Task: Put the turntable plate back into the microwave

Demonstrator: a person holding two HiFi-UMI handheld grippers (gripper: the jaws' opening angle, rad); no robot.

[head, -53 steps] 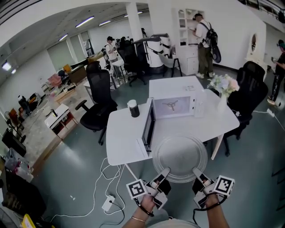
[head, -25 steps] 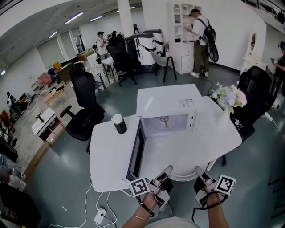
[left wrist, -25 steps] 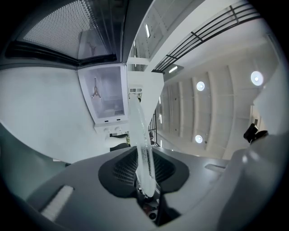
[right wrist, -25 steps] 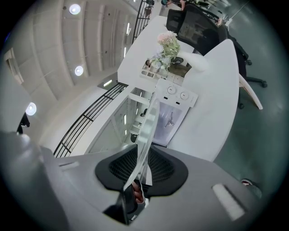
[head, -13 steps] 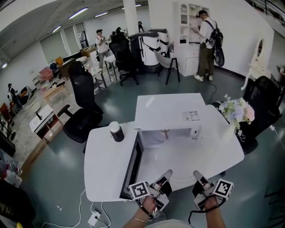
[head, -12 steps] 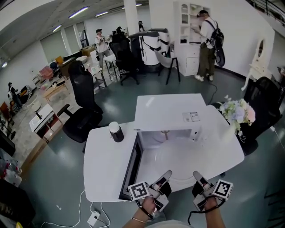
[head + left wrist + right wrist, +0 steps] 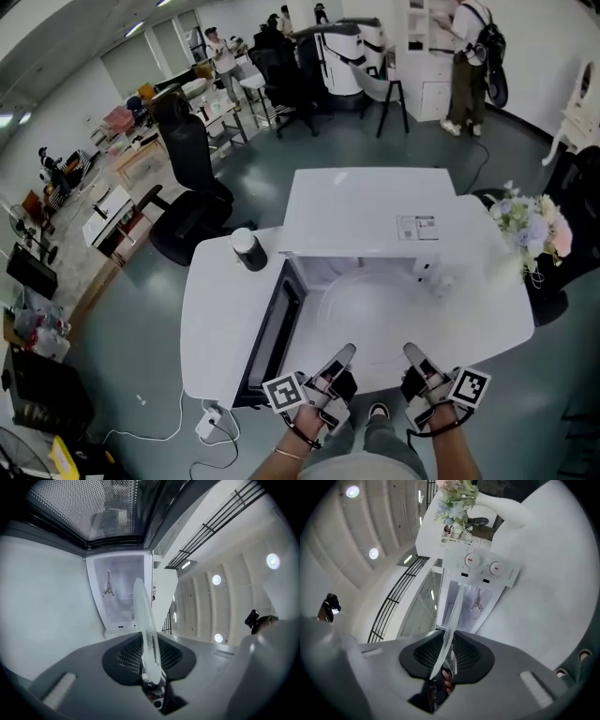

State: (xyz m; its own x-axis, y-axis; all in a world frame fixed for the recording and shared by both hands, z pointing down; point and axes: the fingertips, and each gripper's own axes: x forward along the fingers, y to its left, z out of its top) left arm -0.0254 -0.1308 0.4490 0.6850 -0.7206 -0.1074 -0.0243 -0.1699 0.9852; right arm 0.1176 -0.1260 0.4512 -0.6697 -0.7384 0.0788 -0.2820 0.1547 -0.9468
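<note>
The clear glass turntable plate (image 7: 373, 317) is held level in front of the open white microwave (image 7: 375, 211), its far edge at the cavity mouth. My left gripper (image 7: 339, 362) is shut on the plate's near left rim and my right gripper (image 7: 415, 362) on its near right rim. In the left gripper view the plate (image 7: 143, 620) shows edge-on between the pads (image 7: 125, 660), with the cavity's three-armed hub (image 7: 108, 586) beyond. The right gripper view shows the plate's rim (image 7: 452, 618) edge-on, pointing at the cavity (image 7: 474, 601) below the two knobs (image 7: 483, 566).
The microwave door (image 7: 270, 336) hangs open at the left, close to my left gripper. A dark cup with a white lid (image 7: 249, 249) stands on the white table (image 7: 211, 319). A vase of flowers (image 7: 539, 230) is at the right. A black chair (image 7: 192, 192) and people stand beyond.
Both grippers have carried the plate forward, from the table's near side to the cavity mouth. My view has come closer and looks more steeply down onto the microwave's top.
</note>
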